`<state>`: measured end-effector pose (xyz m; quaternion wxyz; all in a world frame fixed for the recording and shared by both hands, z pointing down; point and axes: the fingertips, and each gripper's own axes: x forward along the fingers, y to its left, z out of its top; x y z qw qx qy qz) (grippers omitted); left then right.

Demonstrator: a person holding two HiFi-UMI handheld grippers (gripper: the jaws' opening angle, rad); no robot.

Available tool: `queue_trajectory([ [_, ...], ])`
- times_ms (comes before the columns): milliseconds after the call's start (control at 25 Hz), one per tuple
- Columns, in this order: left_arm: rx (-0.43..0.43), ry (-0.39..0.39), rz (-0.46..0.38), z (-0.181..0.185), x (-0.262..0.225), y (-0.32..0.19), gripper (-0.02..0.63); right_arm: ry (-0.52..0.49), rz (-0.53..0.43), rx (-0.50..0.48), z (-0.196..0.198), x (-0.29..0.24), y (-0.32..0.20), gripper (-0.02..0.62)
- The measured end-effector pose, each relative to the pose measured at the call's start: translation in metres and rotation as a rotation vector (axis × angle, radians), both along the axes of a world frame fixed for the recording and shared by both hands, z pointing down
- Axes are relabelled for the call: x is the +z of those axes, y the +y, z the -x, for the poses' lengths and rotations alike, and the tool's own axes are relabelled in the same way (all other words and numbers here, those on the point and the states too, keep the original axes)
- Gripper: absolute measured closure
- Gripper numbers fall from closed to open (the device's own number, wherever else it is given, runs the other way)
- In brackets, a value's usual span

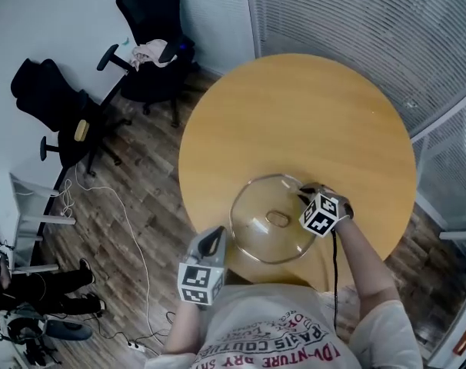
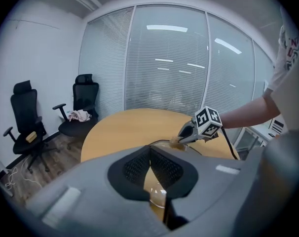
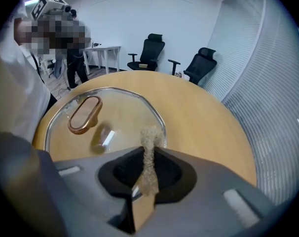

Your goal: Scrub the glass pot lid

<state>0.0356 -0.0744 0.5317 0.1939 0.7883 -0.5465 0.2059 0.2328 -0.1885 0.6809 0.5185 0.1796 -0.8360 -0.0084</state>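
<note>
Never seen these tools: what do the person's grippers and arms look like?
Left gripper and right gripper: grey, black-lined jaws, each with a cube of black-and-white square markers. Black cable runs from the right one. White short-sleeved T-shirt, red print.

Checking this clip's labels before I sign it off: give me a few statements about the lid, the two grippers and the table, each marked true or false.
1. The right gripper holds a tan scouring pad in its fingers. True.
2. The pad's tip is at the rim of the glass pot lid. True.
3. The lid's handle is black. False: it is copper-coloured and oval.
4. The lid lies on a square table. False: the wooden table is round.
5. The left gripper is held far from the lid with its fingers wide open. False: its fingers are closed on the lid's near edge.
</note>
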Motion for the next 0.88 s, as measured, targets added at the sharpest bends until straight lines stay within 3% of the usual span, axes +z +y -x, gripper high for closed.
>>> queue_trajectory([
  [240,-0.052,-0.019,-0.007,0.006,-0.003,0.007,0.6,0.018,-0.009,-0.093,0.009,0.009,0.0,0.535],
  [440,-0.029,-0.009,-0.02,0.007,-0.003,0.007,0.599,0.035,-0.018,-0.134,0.013,0.011,0.008,0.535],
  [880,0.074,0.017,-0.041,-0.008,-0.006,0.006,0.599,0.051,-0.005,-0.061,-0.008,0.01,0.036,0.535],
])
